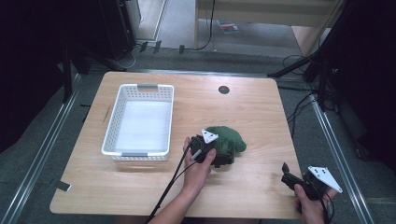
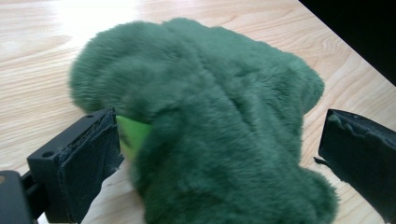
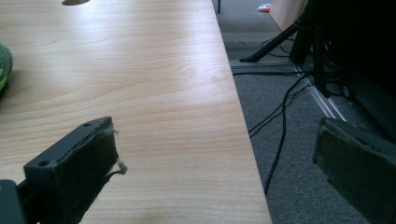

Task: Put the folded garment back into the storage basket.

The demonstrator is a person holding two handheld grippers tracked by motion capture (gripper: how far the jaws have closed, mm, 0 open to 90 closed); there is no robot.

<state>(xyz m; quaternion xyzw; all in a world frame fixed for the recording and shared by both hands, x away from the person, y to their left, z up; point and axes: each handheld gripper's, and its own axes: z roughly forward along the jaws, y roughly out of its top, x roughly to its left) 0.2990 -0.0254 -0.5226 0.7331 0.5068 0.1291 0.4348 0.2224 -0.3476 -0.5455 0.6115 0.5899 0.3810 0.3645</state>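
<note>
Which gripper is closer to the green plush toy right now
Left. The left gripper has the green plush toy between its open jaws; the right gripper sits apart at the table's near-right edge.

This looks like a lab or recording studio set up for filmed handling work. A plain wooden counter (image 1: 261, 121) with a round cable hole (image 1: 224, 89) stands on grey carpet (image 1: 187, 58), boxed in by metal floor rails (image 1: 338, 149). Black tripod legs (image 1: 299, 65) and loose cables (image 1: 299, 105) crowd the dark edges, and pale wooden furniture (image 1: 261, 11) stands behind.
</note>
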